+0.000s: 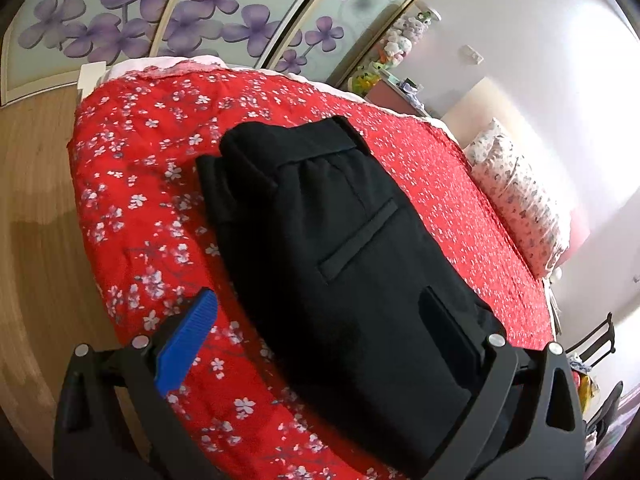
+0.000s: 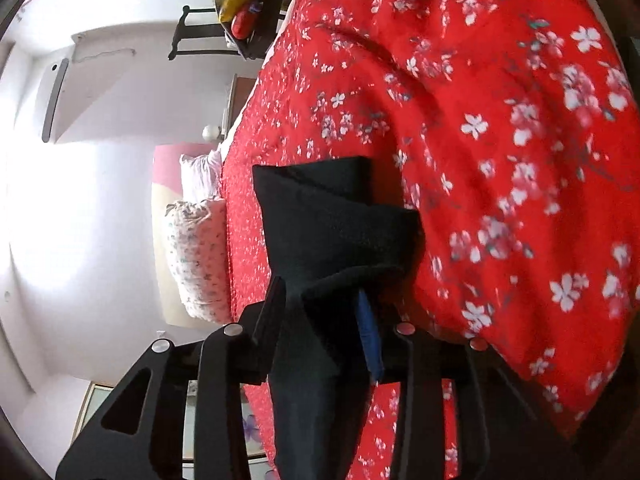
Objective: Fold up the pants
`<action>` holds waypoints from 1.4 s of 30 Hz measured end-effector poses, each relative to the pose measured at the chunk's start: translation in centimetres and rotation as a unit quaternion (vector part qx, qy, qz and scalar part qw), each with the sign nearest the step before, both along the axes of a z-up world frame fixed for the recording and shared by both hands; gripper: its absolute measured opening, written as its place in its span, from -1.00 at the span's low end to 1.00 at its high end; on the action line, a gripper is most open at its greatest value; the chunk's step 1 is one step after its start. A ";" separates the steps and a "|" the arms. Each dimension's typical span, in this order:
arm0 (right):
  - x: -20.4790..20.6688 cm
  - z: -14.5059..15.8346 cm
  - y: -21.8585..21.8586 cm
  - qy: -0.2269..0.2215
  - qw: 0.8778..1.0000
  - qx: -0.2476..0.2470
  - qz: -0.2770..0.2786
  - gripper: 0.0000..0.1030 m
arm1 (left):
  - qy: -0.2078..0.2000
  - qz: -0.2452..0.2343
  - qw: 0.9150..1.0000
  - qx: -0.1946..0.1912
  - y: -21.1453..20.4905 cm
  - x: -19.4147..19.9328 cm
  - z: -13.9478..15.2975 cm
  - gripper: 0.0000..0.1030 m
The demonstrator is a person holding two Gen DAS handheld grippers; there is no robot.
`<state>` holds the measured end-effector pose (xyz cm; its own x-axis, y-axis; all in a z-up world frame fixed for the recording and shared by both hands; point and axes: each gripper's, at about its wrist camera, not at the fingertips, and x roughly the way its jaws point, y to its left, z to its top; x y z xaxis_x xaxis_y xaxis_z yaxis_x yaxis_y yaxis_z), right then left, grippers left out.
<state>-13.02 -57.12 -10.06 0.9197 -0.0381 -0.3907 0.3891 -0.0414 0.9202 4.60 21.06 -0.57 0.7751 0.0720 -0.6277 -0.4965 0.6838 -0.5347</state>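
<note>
Black pants (image 1: 340, 248) lie folded into a thick rectangle on a red floral bedspread (image 1: 152, 200). A back pocket slit and the waistband face up. My left gripper (image 1: 320, 328) is open just above the near end of the bundle, with its blue pad (image 1: 188, 344) to the left of the cloth and its black finger (image 1: 452, 332) on the right. In the right wrist view my right gripper (image 2: 320, 312) is shut on a fold of the black pants (image 2: 332, 220), cloth bunched between its fingers.
The bed's edge drops to a wooden floor (image 1: 36, 208) on the left. A floral pillow (image 1: 516, 196) lies at the bed's head. A wardrobe with purple flower doors (image 1: 180, 12) stands behind. A dark chair with clutter (image 2: 240, 12) is beside the bed.
</note>
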 end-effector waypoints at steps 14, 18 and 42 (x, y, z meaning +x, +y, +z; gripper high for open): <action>2.9 2.6 -0.7 0.133 0.974 -0.182 0.033 -0.89 | -0.007 0.000 1.000 -0.004 0.6 -0.4 -0.2 0.95; 0.3 4.4 -0.4 0.152 0.969 -0.195 -0.020 0.28 | -0.008 0.005 1.000 -0.019 1.2 -0.6 -0.5 0.95; 2.0 2.9 -0.8 0.076 0.983 -0.169 0.007 -0.12 | -0.009 0.000 1.000 -0.013 0.6 -0.5 -0.1 0.95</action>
<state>-10.97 -57.96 -7.18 0.8535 -0.1769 -0.4902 0.5209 0.2621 0.8123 4.13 21.62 -0.66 0.7864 0.0560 -0.6152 -0.4864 0.6701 -0.5607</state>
